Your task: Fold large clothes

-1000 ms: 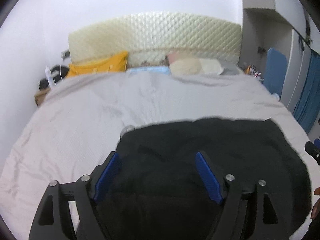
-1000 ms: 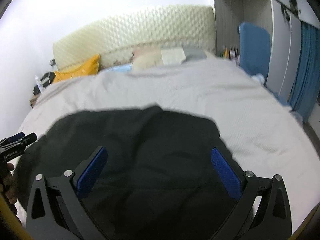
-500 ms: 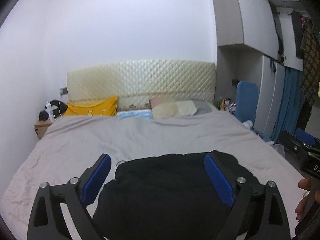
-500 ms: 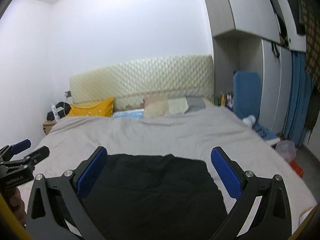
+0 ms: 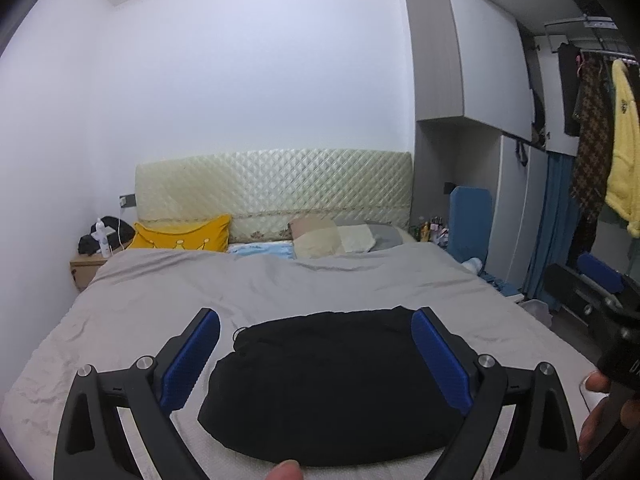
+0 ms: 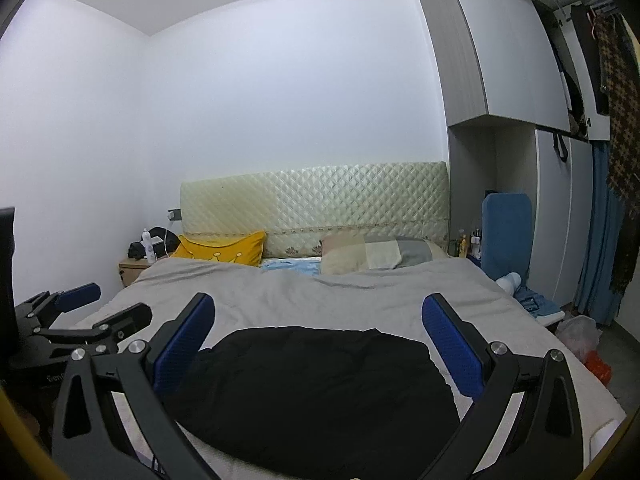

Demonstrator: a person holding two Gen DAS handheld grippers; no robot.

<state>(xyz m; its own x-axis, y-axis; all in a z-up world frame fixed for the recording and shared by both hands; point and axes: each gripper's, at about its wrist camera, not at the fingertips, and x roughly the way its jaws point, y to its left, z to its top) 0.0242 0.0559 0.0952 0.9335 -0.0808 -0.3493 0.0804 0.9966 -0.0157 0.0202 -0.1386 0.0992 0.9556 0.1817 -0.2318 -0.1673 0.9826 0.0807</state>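
Note:
A black garment lies folded into a compact flat bundle on the grey bed cover near the foot of the bed. It also shows in the right wrist view. My left gripper is open and empty, held above and behind the garment, apart from it. My right gripper is open and empty, likewise raised over the garment. The left gripper also shows at the left edge of the right wrist view.
A quilted cream headboard, a yellow pillow and beige pillows are at the far end. A wooden nightstand stands far left. Wardrobes, a blue curtain and hanging clothes line the right.
Both grippers have pulled back and up from the garment, and the views tilted up from the bed to the room. The garment lies still on the bed.

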